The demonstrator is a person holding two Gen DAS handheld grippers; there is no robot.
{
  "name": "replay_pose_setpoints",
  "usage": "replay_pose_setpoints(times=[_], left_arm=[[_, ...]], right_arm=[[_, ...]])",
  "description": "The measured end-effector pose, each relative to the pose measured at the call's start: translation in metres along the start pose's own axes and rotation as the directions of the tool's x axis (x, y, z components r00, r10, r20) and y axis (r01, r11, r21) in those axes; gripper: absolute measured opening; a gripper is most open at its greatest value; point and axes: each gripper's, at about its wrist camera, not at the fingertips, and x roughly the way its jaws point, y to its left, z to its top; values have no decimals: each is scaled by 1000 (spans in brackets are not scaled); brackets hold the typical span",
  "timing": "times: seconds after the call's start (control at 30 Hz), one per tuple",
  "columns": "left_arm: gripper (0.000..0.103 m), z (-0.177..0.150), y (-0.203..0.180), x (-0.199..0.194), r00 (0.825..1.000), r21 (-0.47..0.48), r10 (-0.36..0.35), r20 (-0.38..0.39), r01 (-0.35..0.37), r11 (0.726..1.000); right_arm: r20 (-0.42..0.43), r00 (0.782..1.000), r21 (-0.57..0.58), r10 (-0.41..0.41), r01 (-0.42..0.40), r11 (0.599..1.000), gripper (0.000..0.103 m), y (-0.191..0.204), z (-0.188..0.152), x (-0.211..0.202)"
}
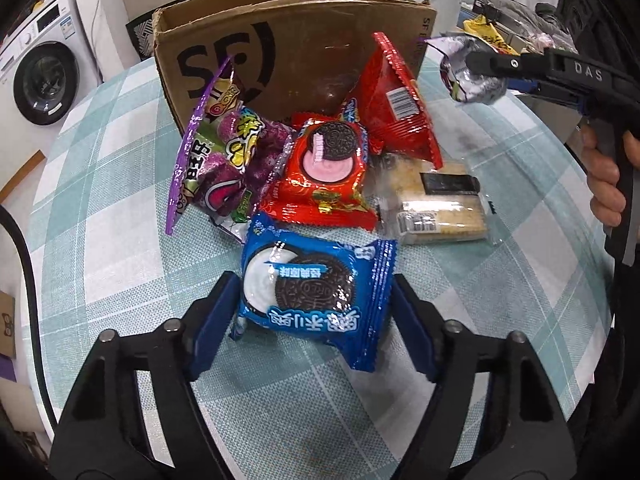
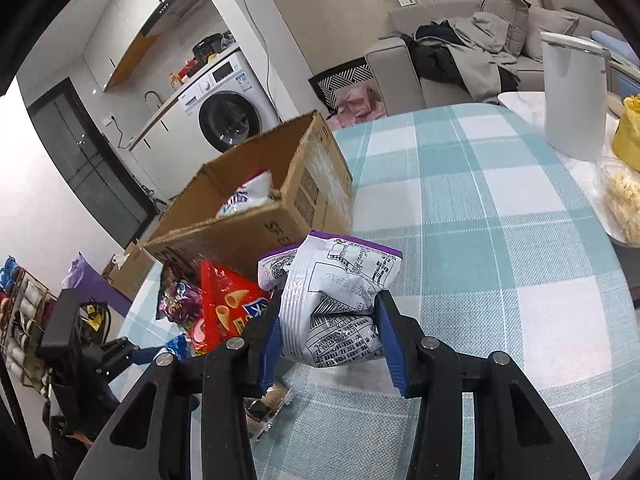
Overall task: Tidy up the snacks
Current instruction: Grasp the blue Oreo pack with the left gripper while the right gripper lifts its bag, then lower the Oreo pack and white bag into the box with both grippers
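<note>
The blue Oreo pack (image 1: 316,296) lies on the bench (image 1: 500,280), right between the two blue pads of the left claw (image 1: 314,320). The pads sit close on both sides of the pack, but I cannot tell if they squeeze it. Just behind it lie a red Oreo pack (image 1: 324,168), a purple candy bag (image 1: 216,160), a red cone-snack bag (image 1: 396,96) and a clear pack of crackers (image 1: 436,208), all bunched together. Behind them stands a brown cardboard box (image 1: 288,52) with "SF" in big black letters, open on top, with a white bag inside. The right claw (image 2: 328,320) is clamped on a crumpled white and purple snack bag (image 2: 332,292), held up above the bench, near the box's right corner. "DAS" is written on that claw's arm. To the right, the checked cloth has lots of bare room up to a white kettle (image 2: 572,96) by the far edge.
</note>
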Motion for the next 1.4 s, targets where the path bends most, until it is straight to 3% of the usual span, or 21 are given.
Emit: replay_pose_setpoints(times=[0.13,0.2,0.3,0.8,1.17,1.4], left_arm=[[59,-1,0,-3,1000,6,-11,14,11,1000],[49,-2,-1,-7,1000,10,-17,23,17,1000],[46,-1,-1,-13,998,2,-49,41,49,999],[45,11,16,-47,979,-70,-69,194,84,994],[45,17,31,-89,941,-151,-26,338,81,985],[45,23,30,-106,924,-150,-9,382,71,986]], right_arm=[[13,1000,-9,7,-7,1000,44,3,1,-5],[19,1000,-13,11,-11,1000,44,5,1,-7],[28,999,-18,16,-16,1000,44,7,1,-9],[73,994,-34,75,-73,997,44,18,5,-26],[123,987,-58,107,-101,993,44,33,8,-44],[134,984,-73,119,-110,991,44,42,9,-48]])
